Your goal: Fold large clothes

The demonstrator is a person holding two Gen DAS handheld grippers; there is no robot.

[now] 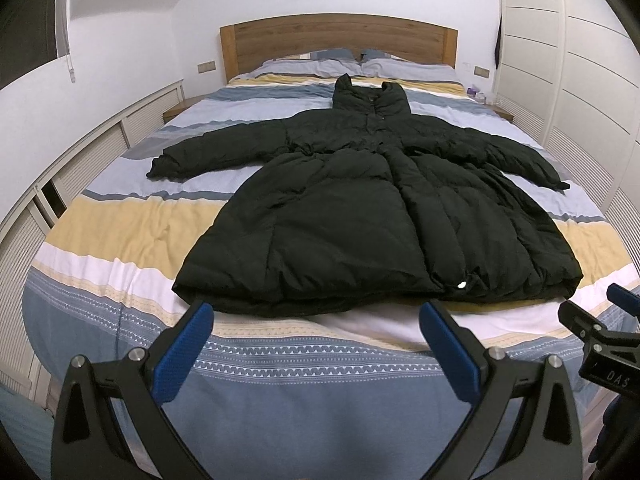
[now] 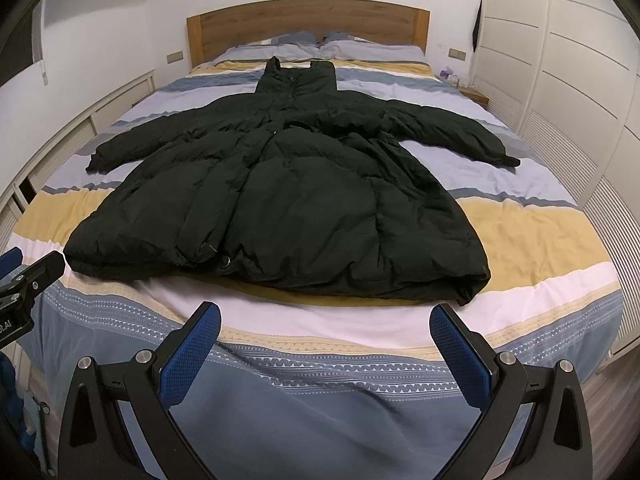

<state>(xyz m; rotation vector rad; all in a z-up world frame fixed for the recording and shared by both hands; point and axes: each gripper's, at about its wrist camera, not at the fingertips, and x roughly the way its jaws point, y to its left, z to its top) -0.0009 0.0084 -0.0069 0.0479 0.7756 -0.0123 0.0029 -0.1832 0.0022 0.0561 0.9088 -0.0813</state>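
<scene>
A long black puffer coat (image 1: 360,200) lies face up and spread flat on the striped bed (image 1: 120,232), collar toward the wooden headboard (image 1: 340,40), hem toward the foot, both sleeves thrown out to the sides. Nothing has been folded yet.

The left hand-held gripper (image 1: 316,320) hangs just short of the coat's hem with its blue pads spread wide and nothing between them. The right hand-held gripper (image 2: 324,320) is in the same state, off the hem nearer the coat's other corner, jaws wide apart and empty.

The coat looks soft, thick and air-filled, so it should be bulky rather than heavy; it will likely compress under a pinch and spring back after each fold. The shell seems smooth (probably slippery against the pads), so a shallow nip at the quilting could slide off. Better holds appear to be the doubled edge of the hem, or the cuff of the left sleeve (image 1: 160,166) and the cuff of the right sleeve (image 2: 508,158), where fabric is firmer and thinner. Bringing the sleeves in across the coat's body first seems sensible, then pressing each fold down to push air out.
</scene>
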